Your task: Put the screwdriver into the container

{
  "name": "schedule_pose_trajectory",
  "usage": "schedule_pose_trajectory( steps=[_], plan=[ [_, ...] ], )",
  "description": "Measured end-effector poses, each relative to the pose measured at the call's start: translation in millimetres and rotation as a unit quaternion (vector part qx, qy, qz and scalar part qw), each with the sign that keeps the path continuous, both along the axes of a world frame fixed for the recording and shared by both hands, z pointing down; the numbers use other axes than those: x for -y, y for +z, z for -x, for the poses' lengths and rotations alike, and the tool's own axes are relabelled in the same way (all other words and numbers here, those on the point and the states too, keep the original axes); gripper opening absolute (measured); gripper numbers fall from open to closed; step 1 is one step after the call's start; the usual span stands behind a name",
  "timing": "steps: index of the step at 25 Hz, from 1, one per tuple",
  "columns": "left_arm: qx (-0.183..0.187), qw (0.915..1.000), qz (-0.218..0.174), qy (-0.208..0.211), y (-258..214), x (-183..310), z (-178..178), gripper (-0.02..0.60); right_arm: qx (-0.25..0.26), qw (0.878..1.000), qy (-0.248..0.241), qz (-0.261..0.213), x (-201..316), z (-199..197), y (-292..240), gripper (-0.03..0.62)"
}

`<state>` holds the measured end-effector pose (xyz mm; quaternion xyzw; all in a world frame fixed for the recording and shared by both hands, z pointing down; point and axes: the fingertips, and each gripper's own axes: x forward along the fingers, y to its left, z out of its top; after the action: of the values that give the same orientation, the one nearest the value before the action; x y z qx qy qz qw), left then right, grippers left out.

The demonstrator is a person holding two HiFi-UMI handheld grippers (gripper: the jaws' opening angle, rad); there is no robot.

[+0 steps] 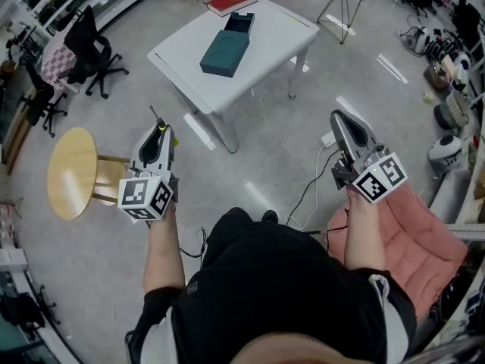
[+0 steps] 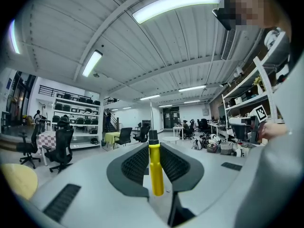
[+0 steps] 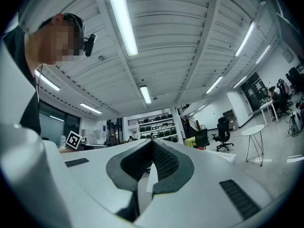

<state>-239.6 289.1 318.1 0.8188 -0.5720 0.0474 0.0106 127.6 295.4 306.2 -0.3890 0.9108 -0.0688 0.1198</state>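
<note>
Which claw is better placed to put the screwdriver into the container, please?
Left: the left claw is shut on the screwdriver, while the right claw is shut on nothing. The container sits on the table ahead.

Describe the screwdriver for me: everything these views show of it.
The screwdriver has a smooth yellow handle that looks plastic, a black collar above it and a thin metal shaft beyond. It lies lengthwise between the jaws of the left gripper, which are shut on the handle; the ribbed dark pads press it from both sides, and the shaft sticks out past the jaw tips. The head view shows it held over the floor, shaft pointing toward the white table.
</note>
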Motion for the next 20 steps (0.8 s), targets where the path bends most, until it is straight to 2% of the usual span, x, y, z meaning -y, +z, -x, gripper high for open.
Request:
schedule_pose_trajectory(
  steps=[9,20],
  plan=[
    [0.016,0.9998,-0.001,0.013,-1.5,17.5,-21.4,0.081,0.020,1.000,0.010,0.009,6.8,-21.3,9.2,0.029],
    [0.003,0.9996,-0.007,0.026,6.6,86.6,-27.9,0.081,0.004,1.000,0.012,0.024,67.1,-15.0,14.9,0.031]
  ],
)
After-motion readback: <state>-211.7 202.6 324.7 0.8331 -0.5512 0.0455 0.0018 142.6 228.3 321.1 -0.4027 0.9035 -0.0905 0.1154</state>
